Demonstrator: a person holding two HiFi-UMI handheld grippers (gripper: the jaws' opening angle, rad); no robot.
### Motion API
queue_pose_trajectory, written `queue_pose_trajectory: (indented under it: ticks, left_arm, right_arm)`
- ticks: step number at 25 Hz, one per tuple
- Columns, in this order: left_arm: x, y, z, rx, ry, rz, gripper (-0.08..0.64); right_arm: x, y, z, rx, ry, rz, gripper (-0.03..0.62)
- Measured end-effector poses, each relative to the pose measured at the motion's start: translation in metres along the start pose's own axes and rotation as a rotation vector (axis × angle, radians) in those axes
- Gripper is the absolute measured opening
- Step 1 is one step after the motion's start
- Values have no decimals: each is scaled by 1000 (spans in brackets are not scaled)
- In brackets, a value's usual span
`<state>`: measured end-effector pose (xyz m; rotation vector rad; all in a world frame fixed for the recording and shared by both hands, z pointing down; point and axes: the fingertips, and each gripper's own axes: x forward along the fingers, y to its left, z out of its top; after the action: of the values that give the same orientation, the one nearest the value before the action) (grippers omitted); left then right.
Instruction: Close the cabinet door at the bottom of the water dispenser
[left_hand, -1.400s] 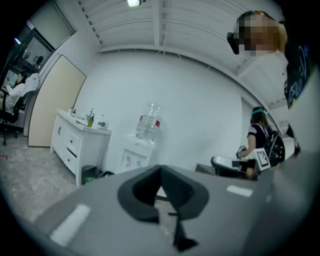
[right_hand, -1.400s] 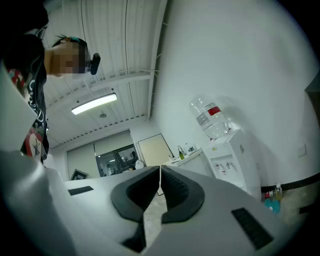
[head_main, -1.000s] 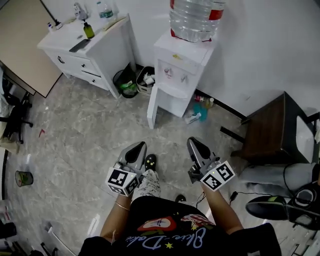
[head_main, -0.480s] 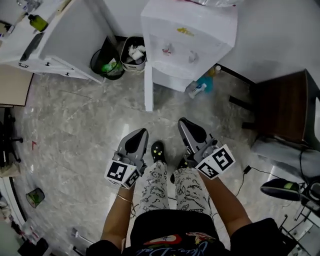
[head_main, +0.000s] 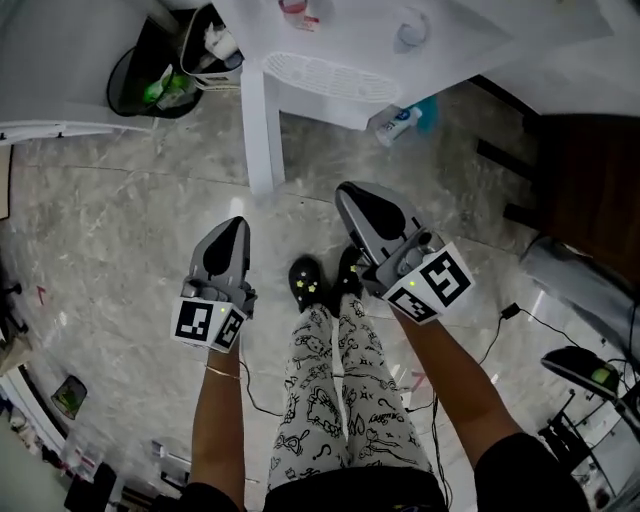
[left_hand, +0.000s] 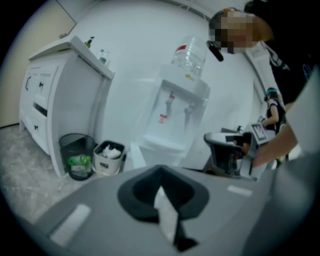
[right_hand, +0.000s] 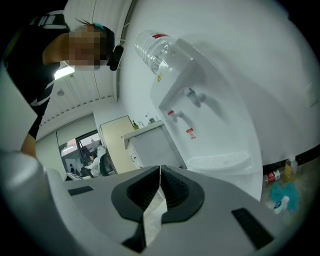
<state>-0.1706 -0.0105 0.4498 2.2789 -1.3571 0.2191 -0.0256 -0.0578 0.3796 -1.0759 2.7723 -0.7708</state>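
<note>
The white water dispenser (head_main: 340, 40) stands at the top of the head view, its drip tray (head_main: 325, 75) facing me. Its bottom cabinet door (head_main: 257, 130) swings out open toward me and shows edge-on as a narrow white panel. My left gripper (head_main: 233, 226) is shut and empty, below and slightly left of the door's free edge, apart from it. My right gripper (head_main: 350, 192) is shut and empty, to the right of the door and just below the tray. The left gripper view shows the dispenser (left_hand: 172, 117), its bottle (left_hand: 191, 52) and my shut left gripper (left_hand: 159, 189). My right gripper (right_hand: 160, 185) points at the dispenser (right_hand: 205, 120).
A black wastebasket (head_main: 150, 80) and a small bin (head_main: 215, 48) sit left of the dispenser beside a white cabinet (head_main: 60, 70). Bottles (head_main: 403, 118) lie on the floor at its right. A dark chair (head_main: 590, 190) and cables (head_main: 530, 320) are at the right.
The person has stepped closer and the view has tipped further down. Both grippers, still shut, have moved forward to just short of the open door.
</note>
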Motion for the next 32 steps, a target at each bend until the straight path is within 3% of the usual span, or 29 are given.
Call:
queue_pose_trajectory:
  ticks: [5,11,16,25,29,32]
  left_arm:
    - [30,33,-51,68,63,19,-8]
    - [47,49,-97,53,143,14,-8]
    - [66,50,-94,54,151,-1,-8]
    - [118,29,-70,50,91,-47,-9]
    - [146,11,-61,39,53,-51,-8]
    - [163,-3,-59,36,35,-69,-8]
  right_arm:
    - [21,-40,-34,10,-4,0,17]
    - [39,-52,-52,18,9,16,17]
    - [42,-58,-52,-9,26,20,17]
    - [24,-99,-40,-59,24,-65,17]
    - [23,-109,-39,-153,71,-12,17]
    - [23,-116,-38,-163,67,-1,17]
